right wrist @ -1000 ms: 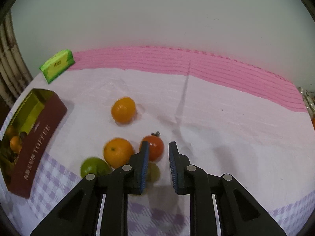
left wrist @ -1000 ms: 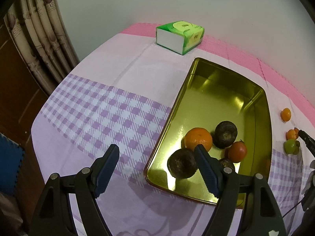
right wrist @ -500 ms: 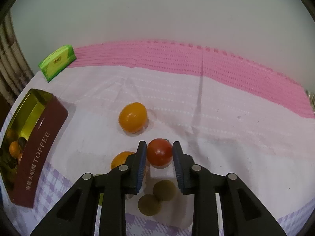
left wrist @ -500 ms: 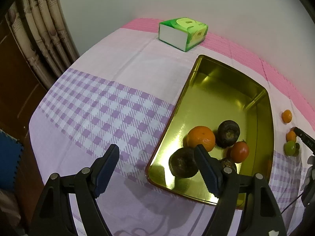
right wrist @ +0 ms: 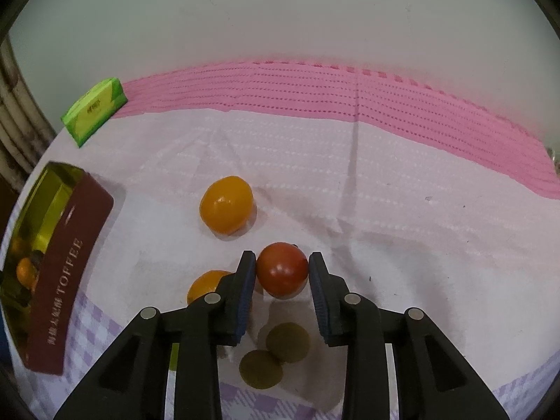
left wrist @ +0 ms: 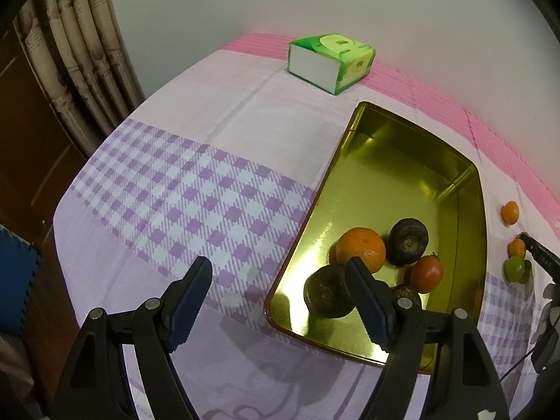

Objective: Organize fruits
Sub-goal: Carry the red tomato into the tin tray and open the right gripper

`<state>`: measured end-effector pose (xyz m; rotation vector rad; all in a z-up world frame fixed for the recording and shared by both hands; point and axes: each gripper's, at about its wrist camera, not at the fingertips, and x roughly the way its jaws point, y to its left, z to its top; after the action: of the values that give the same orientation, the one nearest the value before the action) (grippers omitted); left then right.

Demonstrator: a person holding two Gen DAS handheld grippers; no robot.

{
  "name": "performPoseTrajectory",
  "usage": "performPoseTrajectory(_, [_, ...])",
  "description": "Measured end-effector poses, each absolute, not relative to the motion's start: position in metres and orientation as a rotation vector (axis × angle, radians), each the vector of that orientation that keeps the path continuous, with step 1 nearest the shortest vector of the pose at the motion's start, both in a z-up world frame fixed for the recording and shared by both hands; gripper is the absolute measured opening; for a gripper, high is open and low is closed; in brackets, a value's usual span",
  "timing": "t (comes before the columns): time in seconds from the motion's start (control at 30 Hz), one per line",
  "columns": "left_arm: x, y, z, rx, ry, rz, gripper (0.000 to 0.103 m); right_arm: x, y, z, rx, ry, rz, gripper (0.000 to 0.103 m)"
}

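Note:
My right gripper (right wrist: pixel 281 262) is shut on a red tomato (right wrist: pixel 281 269), a pad touching each side, low over the white cloth. Around it lie a yellow-orange fruit (right wrist: pixel 225 204), an orange (right wrist: pixel 206 285) half behind the left finger, and two small olive fruits (right wrist: pixel 287 341). The gold toffee tin (right wrist: pixel 70 245) stands to the left. In the left wrist view the tin (left wrist: pixel 402 175) holds an orange (left wrist: pixel 362 248), a tomato (left wrist: pixel 425 273) and dark round fruits (left wrist: pixel 408 241). My left gripper (left wrist: pixel 278 266) hangs open and empty over the tin's near left rim.
A green tissue box (left wrist: pixel 330 61) sits at the back near the pink strip and the wall. A curtain (left wrist: pixel 80 52) hangs past the table's left edge. Checked purple cloth (left wrist: pixel 196 203) lies left of the tin.
The right gripper was shut beside the tomato; it moved forward, its jaws parted slightly, and they now hold the tomato between them. The left gripper stayed put.

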<state>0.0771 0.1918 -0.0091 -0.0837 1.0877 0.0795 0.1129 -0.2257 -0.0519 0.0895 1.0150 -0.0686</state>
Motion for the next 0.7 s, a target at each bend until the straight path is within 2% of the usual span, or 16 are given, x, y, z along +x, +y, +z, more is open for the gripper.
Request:
performPoseTrajectory(0.37, [0.077, 0.204, -0.005, -0.138, 1.084, 0.126, 0.075, 0.091, -0.183, -0.001, 0.001, 0.895, -0.010, 0.032])
performPoseTrajectory(0.7, [0.073, 0.207, 0.003, -0.145, 1.057, 0.128, 0.077, 0.067, -0.047, 0.020, -0.063, 0.884, 0.333, 0.032])
